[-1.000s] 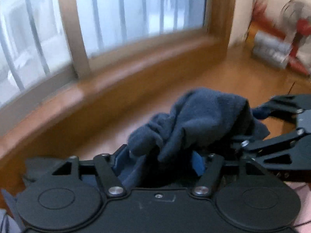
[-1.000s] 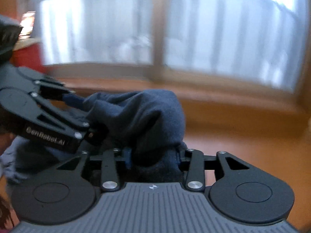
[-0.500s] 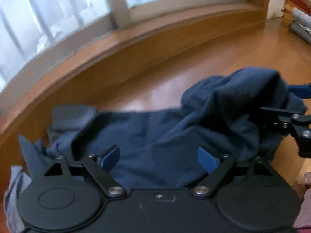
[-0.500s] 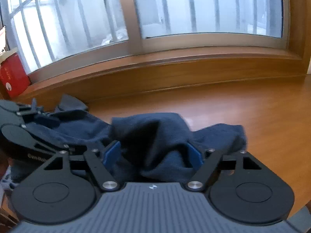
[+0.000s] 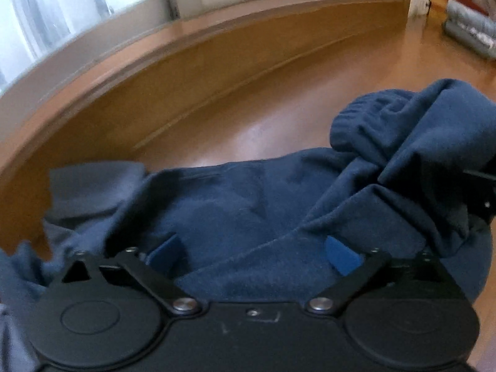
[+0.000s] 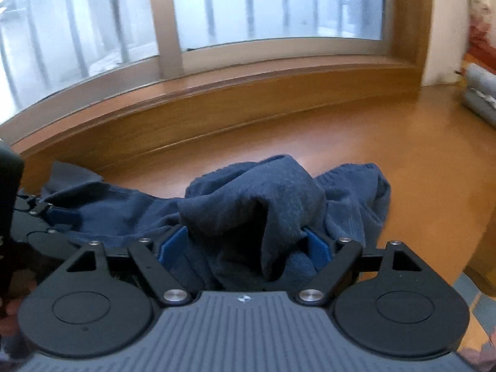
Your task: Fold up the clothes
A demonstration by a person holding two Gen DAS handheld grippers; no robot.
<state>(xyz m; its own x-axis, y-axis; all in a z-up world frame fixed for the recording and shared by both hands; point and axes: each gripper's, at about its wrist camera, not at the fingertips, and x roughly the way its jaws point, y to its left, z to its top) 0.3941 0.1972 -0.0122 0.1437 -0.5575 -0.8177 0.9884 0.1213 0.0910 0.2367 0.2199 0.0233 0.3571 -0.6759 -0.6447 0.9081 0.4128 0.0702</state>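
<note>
while both grippers hang over it, a navy fleece garment lies crumpled on the wooden floor near the window sill.
left gripper jaws have just been opening and stand wide apart, loose cloth between the blue pads; right gripper jaws are also spread, a bunched fold between them, unpinched.

Garment on floor w/ window behind; rolls far right.
</note>
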